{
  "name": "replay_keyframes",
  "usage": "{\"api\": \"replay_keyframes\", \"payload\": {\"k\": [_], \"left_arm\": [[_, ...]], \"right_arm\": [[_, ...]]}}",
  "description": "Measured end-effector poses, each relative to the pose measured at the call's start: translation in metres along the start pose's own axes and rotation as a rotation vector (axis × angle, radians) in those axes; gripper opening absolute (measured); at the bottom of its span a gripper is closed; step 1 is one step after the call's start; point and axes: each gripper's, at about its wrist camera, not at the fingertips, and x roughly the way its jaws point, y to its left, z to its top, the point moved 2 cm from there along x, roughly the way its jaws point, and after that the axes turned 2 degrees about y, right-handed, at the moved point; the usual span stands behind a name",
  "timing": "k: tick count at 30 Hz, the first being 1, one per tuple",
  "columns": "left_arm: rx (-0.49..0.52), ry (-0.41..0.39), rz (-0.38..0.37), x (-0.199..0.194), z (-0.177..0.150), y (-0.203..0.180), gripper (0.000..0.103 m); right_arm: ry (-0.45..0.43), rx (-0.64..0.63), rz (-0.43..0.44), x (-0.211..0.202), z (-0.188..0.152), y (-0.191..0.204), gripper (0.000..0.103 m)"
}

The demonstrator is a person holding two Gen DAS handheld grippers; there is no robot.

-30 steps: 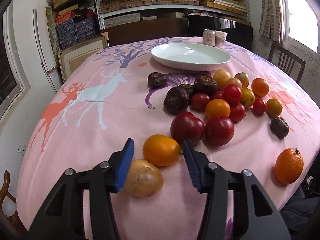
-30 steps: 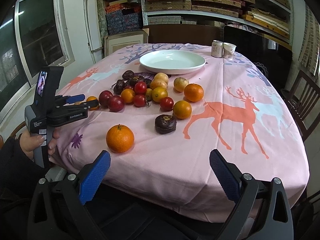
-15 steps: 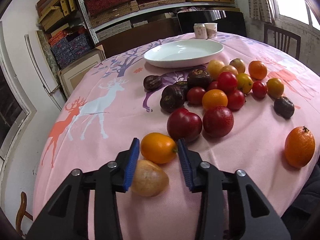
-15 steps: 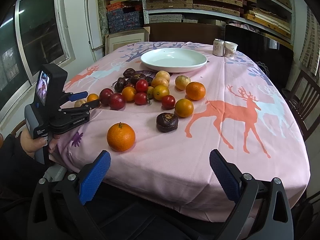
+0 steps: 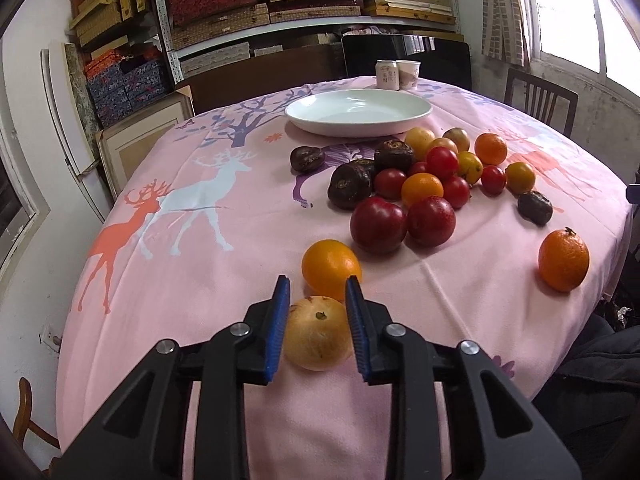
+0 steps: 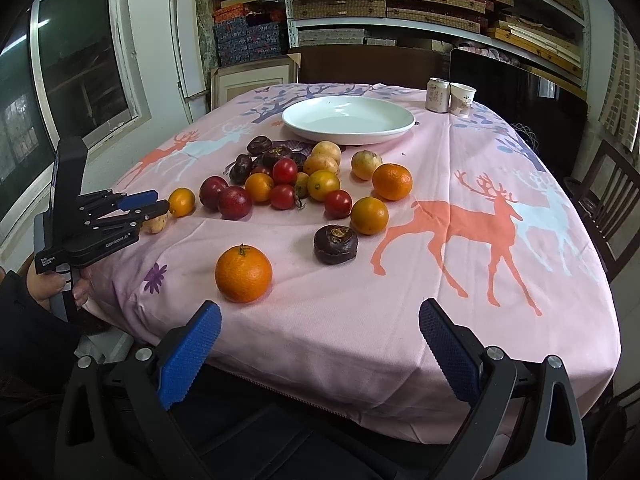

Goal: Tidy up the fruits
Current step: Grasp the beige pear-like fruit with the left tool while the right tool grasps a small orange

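Low in the left wrist frame: left gripper pinching the pale yellow fruit, both blue pads pressed against its sides, fruit resting on the pink tablecloth. Just above it, an orange. Bottom of the right wrist frame: right gripper spread wide, holding nothing, off the table's near edge.

The tabletop wears a pink cloth printed with deer and trees. A white plate sits toward its far edge, with a can and a paper cup touching each other nearer the far right corner. Between the plate and the near edge lies a cluster of fruits, red, orange, yellow and dark purple. One orange rests alone near the near edge, and a pale fruit lies close to the left edge.
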Motion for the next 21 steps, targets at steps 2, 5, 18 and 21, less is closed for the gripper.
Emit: {"api": "replay_keyframes", "payload": {"k": [2, 5, 18, 21], "left_arm": [[0.019, -0.004, 0.008, -0.006, -0.002, -0.004, 0.028], [0.031, 0.000, 0.010, -0.008, -0.008, -0.005, 0.049], [-0.093, 0.016, 0.008, -0.001, -0.020, 0.015, 0.039], [-0.090, 0.017, 0.010, -0.002, -0.021, 0.013, 0.039]], "right_arm": [[0.000, 0.000, -0.001, 0.000, 0.000, 0.000, 0.099], [-0.001, -0.003, 0.001, 0.000, 0.001, 0.000, 0.099], [0.032, -0.039, 0.024, 0.015, 0.005, 0.009, 0.099], [0.050, -0.119, 0.051, 0.027, 0.007, 0.024, 0.099]]}}
